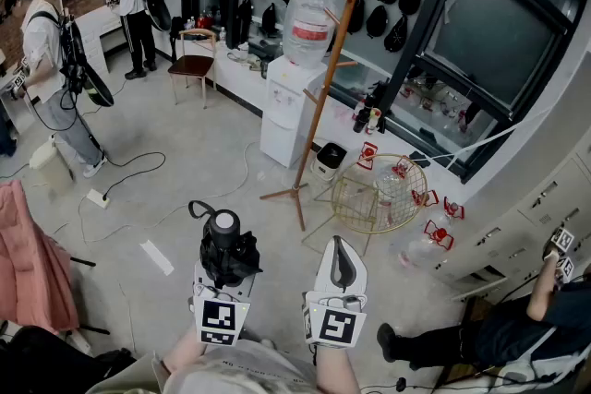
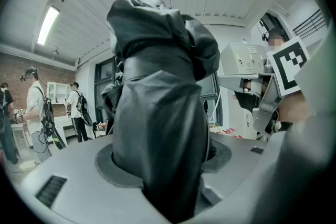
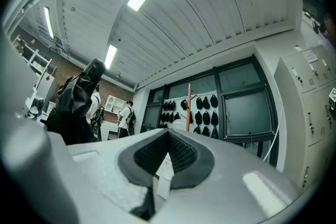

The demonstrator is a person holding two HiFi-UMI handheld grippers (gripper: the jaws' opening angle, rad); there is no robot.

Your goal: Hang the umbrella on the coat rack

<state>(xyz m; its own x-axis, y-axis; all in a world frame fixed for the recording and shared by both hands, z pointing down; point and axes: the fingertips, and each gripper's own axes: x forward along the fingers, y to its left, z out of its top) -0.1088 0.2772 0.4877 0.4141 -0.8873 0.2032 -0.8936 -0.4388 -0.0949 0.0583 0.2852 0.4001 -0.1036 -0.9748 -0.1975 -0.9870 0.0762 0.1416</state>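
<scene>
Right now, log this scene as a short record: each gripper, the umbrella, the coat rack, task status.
left gripper: jaws closed on the umbrella
right gripper: jaws together, nothing between them
umbrella: black, folded, held in front of the person
coat rack: wooden pole standing on the floor ahead, beside the white water dispenser
task status: umbrella not yet hung; it is well short of the rack

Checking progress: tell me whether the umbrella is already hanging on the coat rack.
No, the folded black umbrella is clamped in the left tongs, apart from the wooden coat rack.
</scene>
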